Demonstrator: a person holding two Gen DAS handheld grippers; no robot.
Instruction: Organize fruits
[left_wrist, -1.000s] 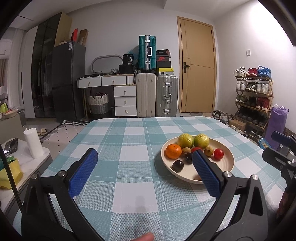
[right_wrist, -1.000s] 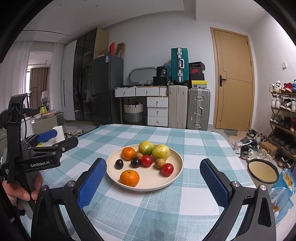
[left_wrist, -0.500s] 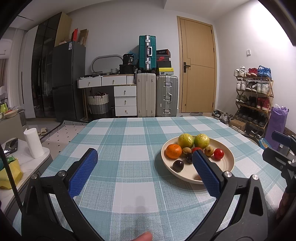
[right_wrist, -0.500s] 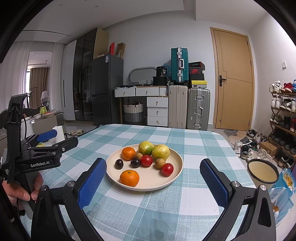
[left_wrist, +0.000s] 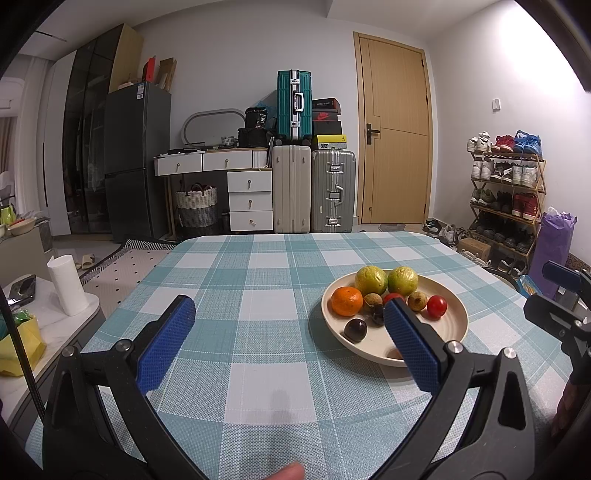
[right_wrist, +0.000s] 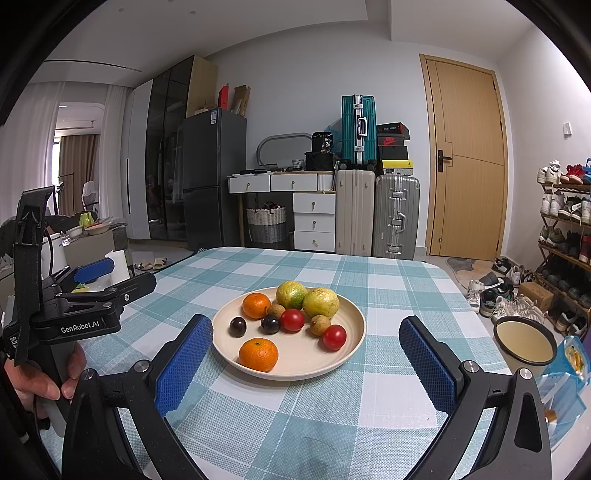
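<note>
A cream plate (right_wrist: 306, 360) sits on the teal checked tablecloth (right_wrist: 332, 273). It holds two oranges (right_wrist: 258, 354), two yellow-green citrus fruits (right_wrist: 320, 302), two red tomatoes (right_wrist: 334, 336), two dark plums (right_wrist: 238, 326) and small brown longans (right_wrist: 320, 325). My right gripper (right_wrist: 303, 323) is open, just short of the plate's near rim, with its fingers framing the plate. My left gripper (left_wrist: 287, 302) is also open and empty over the cloth. From there the plate (left_wrist: 452, 325) lies to the right, partly behind the right finger (left_wrist: 410, 343).
A hand (right_wrist: 44, 380) holds the left gripper at the table's left edge. Right of the table stand a cream bowl (right_wrist: 524, 341) and a snack bag (right_wrist: 569, 365). A paper roll (left_wrist: 68, 286) and a yellow bag (left_wrist: 18, 339) sit on a side table at left.
</note>
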